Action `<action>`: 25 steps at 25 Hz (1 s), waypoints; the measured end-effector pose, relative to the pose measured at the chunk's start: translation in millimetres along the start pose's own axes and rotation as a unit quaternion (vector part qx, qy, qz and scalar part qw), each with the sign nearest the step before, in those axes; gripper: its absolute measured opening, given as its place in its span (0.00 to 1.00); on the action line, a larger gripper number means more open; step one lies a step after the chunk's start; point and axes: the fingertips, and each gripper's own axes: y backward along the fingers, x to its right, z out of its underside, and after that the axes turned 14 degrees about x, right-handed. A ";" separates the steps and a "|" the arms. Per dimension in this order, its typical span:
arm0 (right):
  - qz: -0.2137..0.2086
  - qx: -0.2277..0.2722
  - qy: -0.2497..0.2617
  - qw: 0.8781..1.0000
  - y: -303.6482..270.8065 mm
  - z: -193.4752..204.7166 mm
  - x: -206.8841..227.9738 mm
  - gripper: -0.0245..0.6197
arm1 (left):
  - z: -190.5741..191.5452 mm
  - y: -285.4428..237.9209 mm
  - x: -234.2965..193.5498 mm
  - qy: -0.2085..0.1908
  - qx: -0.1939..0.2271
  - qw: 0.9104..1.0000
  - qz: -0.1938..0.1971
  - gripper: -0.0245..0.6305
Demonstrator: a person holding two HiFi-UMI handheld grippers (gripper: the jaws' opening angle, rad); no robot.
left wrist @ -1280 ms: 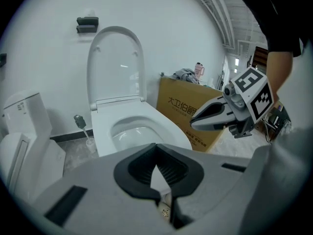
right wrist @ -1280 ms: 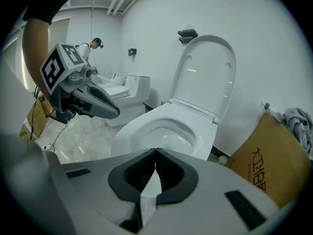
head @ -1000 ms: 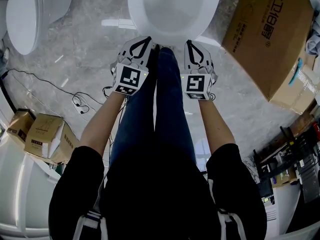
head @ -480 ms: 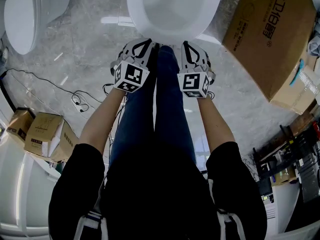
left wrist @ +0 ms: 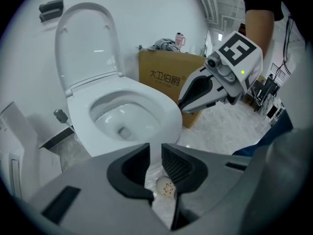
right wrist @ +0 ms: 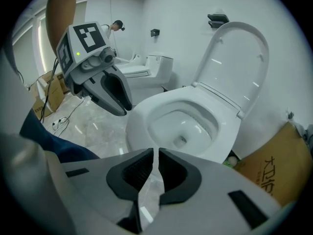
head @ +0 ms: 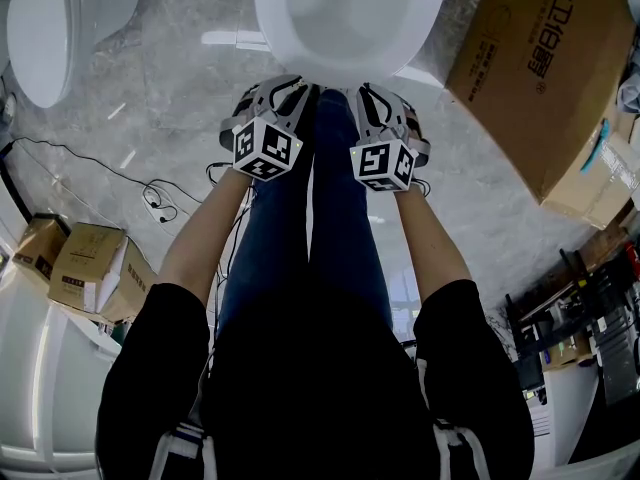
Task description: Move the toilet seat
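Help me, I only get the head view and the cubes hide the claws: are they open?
Observer: On the left claw the jaws are a little apart. They have just been opening, and nothing is between them.
Operator: And the other one?
Observer: The right claw shows a narrow gap. It has also just been opening, and it is empty.
Operator: Is the lid up?
Observer: Yes, the lid stands upright behind the bowl.
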 end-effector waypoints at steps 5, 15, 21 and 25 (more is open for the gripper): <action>-0.014 -0.018 0.022 1.000 -4.0 8.2 -4.7 0.21 | 7.8 -3.6 0.0 -0.041 -0.022 0.999 0.012 0.23; -0.050 -0.089 0.150 0.983 -21.0 38.2 -13.7 0.41 | 27.7 -16.4 -3.0 -0.171 -0.072 0.982 0.033 0.36; -0.047 -0.115 0.221 0.967 -28.3 47.5 -7.2 0.43 | 28.1 -25.7 -3.4 -0.264 -0.082 0.960 0.040 0.41; -0.053 -0.121 0.239 0.962 -34.5 47.9 -4.5 0.44 | 31.9 -33.2 1.3 -0.320 -0.090 0.941 0.064 0.41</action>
